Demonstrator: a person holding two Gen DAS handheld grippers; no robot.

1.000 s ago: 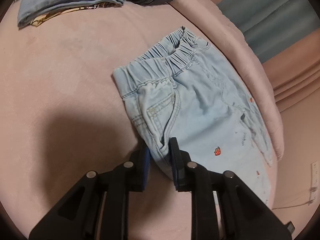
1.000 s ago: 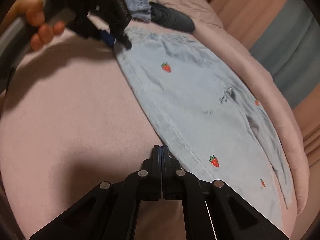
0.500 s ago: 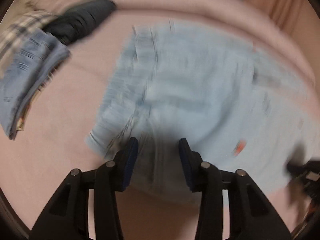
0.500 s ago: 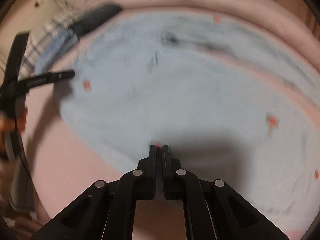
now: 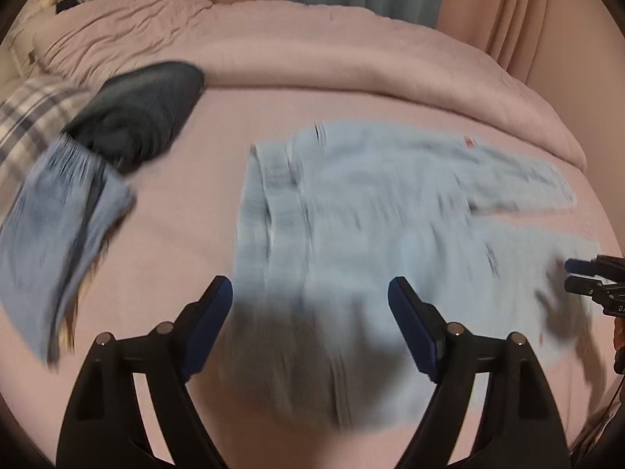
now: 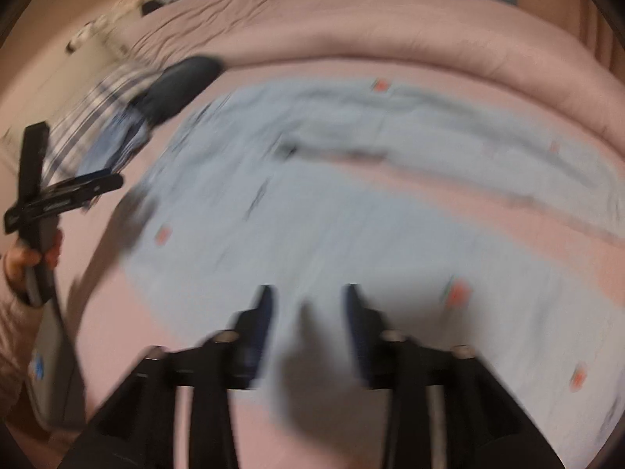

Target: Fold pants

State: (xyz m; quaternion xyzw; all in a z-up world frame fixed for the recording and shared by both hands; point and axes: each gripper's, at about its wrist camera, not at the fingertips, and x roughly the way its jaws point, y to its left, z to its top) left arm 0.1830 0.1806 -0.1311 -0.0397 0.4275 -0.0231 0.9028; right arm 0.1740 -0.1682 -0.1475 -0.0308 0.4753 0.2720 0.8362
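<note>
Light blue strawberry-print denim pants (image 5: 375,211) flat on pink bed (image 5: 195,265); left gripper (image 5: 310,305) and right gripper (image 6: 308,305) fingers opening, empty

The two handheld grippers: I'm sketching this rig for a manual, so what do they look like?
Both match: the left gripper and right gripper have matte black angular linkage arms with silver pivot pins and dark blue finger pads. Seen from the right wrist view, the left one has a black handle.
</note>
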